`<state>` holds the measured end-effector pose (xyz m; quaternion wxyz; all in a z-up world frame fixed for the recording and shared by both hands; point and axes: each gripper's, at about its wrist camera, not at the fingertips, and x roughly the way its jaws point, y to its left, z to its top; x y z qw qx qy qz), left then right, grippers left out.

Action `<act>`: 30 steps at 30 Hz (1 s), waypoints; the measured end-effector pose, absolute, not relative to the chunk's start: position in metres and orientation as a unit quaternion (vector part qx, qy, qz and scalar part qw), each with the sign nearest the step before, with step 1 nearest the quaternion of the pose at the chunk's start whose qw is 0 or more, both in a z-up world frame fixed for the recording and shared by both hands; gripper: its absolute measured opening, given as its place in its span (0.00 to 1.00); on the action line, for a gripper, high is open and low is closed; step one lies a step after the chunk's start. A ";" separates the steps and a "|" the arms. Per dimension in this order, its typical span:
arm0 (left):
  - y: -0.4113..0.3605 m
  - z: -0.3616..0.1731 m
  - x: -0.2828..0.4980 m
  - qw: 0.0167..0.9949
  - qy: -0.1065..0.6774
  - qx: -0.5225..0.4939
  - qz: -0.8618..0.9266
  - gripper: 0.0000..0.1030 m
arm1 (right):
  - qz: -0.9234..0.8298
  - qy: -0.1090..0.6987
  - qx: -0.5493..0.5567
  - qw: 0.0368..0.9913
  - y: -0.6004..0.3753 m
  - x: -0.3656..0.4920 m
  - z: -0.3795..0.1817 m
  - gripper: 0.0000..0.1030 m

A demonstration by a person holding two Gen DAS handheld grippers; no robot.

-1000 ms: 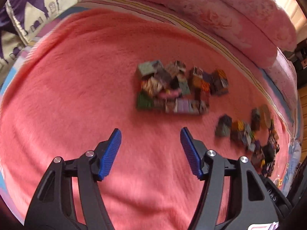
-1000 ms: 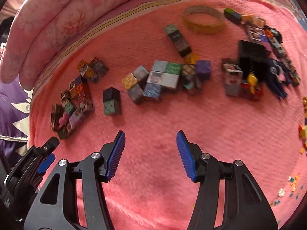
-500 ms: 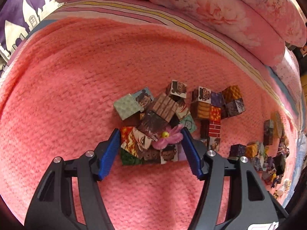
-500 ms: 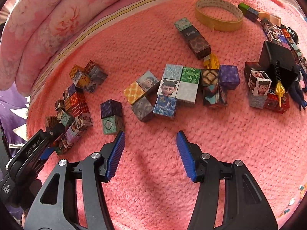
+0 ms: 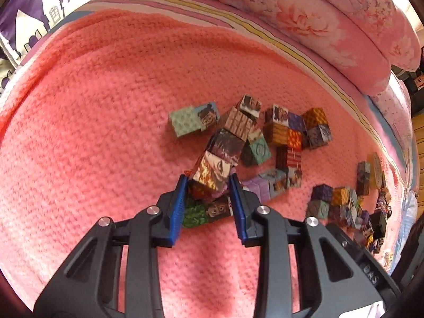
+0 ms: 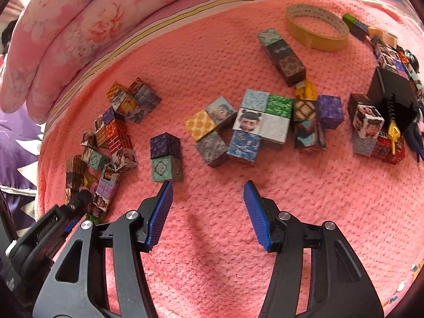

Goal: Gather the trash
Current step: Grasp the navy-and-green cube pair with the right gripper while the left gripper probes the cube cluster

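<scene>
The left gripper has its blue jaws drawn in narrow around a small stack of picture cubes that rises off the pink blanket, with a bit of a pink flower showing between the pads; whether the jaws press on the cube or the flower cannot be told. This pile lies toward the blanket's left end, near the striped edge under the pink pillow. The right gripper hangs wide open and empty over bare blanket, just short of a purple-and-teal cube pair, with the tape ring well apart at the far edge.
</scene>
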<state>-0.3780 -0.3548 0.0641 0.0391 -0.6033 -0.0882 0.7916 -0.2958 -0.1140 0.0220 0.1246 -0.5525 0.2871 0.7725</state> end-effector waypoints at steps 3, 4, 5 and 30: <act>-0.365 0.066 -0.370 0.036 -0.105 -0.601 0.791 0.29 | 0.778 0.282 -0.550 0.113 -0.122 -0.302 0.023 0.54; -0.367 0.067 -0.367 0.037 -0.107 -0.601 0.791 0.28 | 0.780 0.277 -0.550 0.108 -0.126 -0.305 0.024 0.54; -0.369 0.069 -0.365 0.038 -0.107 -0.601 0.791 0.28 | 0.783 0.271 -0.551 0.102 -0.129 -0.308 0.025 0.54; -0.344 0.066 -0.365 0.058 -0.114 -0.612 0.781 0.31 | 0.790 0.197 -0.575 0.080 -0.141 -0.336 0.014 0.20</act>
